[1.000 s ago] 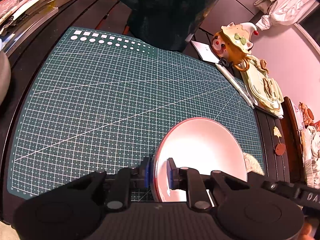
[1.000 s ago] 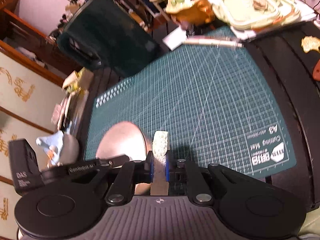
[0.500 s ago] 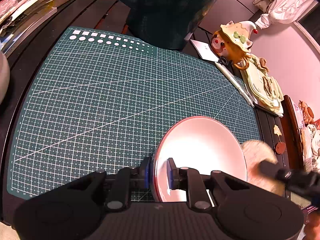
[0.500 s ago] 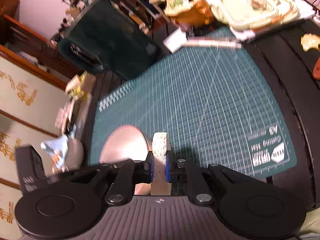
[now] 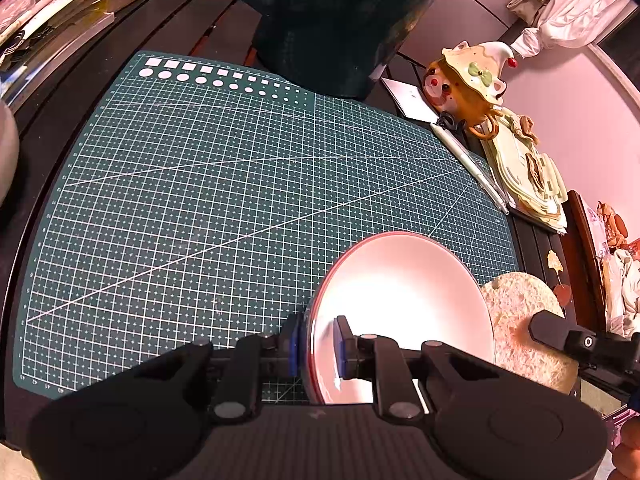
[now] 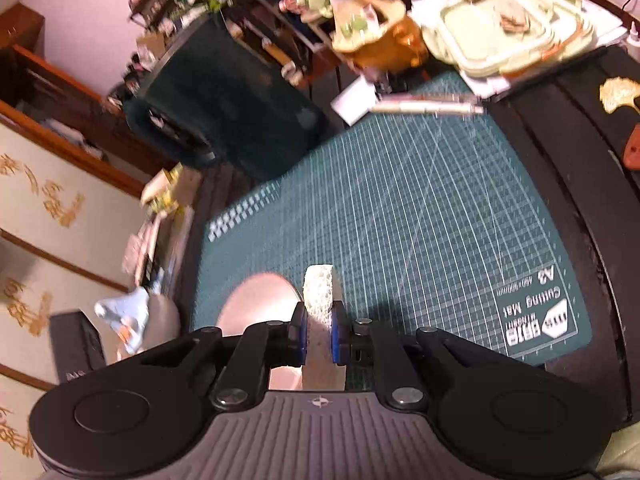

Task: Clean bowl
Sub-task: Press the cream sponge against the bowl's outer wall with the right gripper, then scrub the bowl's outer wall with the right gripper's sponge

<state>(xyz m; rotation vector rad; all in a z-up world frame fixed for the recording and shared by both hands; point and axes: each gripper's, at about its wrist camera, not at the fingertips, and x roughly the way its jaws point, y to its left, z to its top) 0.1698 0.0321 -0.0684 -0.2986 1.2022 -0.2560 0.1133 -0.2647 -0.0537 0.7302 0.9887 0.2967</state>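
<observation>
A big green cutting mat (image 5: 224, 208) covers the dark table (image 5: 168, 24). Low on the mat, near its right edge, is the pink bowl (image 5: 404, 300). It is tipped up on its side. The left gripper (image 5: 316, 346) pinches the bowl's rim, with one pad inside and one outside. The right gripper (image 6: 318, 330) squeezes a pale round sponge (image 6: 319, 288). In the left view the sponge sits just beside the bowl's right rim and may touch it, but that part is hard to see. The inside of the bowl looks bright and smooth, with no dirt showing. I think both things are picked up and ready, and the wiping is only about to begin.
</observation>
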